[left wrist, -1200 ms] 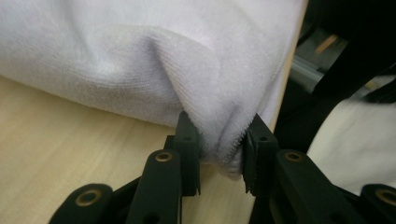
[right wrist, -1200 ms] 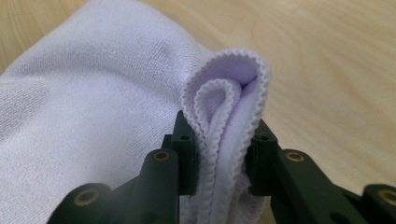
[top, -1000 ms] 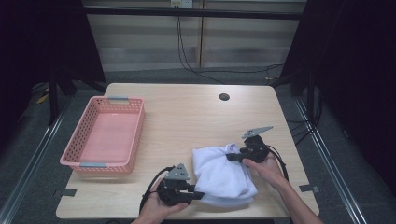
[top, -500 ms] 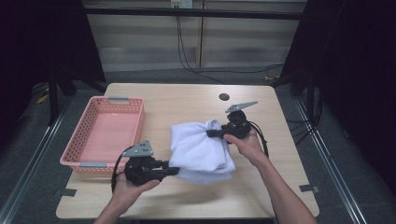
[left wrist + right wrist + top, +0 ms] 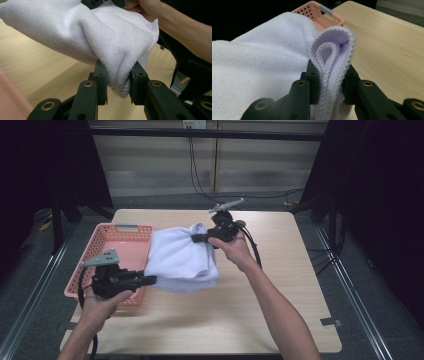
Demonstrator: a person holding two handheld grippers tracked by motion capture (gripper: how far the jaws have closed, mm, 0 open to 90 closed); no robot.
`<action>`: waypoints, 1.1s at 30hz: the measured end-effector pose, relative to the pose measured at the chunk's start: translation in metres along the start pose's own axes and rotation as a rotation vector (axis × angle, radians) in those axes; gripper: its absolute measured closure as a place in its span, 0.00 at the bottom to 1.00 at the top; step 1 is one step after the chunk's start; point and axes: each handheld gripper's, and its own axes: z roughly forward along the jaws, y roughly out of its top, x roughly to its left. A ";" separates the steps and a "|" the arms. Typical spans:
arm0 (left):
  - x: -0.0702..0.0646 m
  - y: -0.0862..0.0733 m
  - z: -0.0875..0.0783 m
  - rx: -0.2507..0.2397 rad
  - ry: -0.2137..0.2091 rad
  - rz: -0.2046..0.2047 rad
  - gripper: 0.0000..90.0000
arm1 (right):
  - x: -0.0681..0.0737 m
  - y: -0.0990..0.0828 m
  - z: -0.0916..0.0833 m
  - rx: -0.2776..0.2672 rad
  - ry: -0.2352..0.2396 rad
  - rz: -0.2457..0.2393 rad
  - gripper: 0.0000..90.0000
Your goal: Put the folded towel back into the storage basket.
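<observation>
Both grippers clamp towel (image 5: 180, 257); high view adds basket (image 5: 107, 251)

Lab / data-capture rig, not a home or shop.
Light wooden table (image 5: 280, 320) sits alone on grey carpet floor (image 5: 370, 285), boxed in by black curtains (image 5: 380, 180) on both sides. Metal rails (image 5: 35, 290) run along the floor beside it. Loose cables (image 5: 200, 175) hang down the plain panelled back wall (image 5: 150, 165) from a socket up top. Tape marks (image 5: 331, 322) on the table edge. Bare, staged bench setup under a fixed overhead camera.
</observation>
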 end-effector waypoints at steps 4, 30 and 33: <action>0.016 0.005 -0.028 -0.040 0.041 -0.017 0.80 | 0.011 0.026 0.019 0.003 0.004 -0.013 0.81; 0.112 -0.068 -0.123 0.013 0.369 -0.258 0.80 | 0.069 0.072 0.202 0.113 -0.043 0.062 0.82; 0.117 -0.075 -0.116 0.079 0.393 -0.267 0.78 | 0.068 0.059 0.219 0.118 -0.076 0.047 0.81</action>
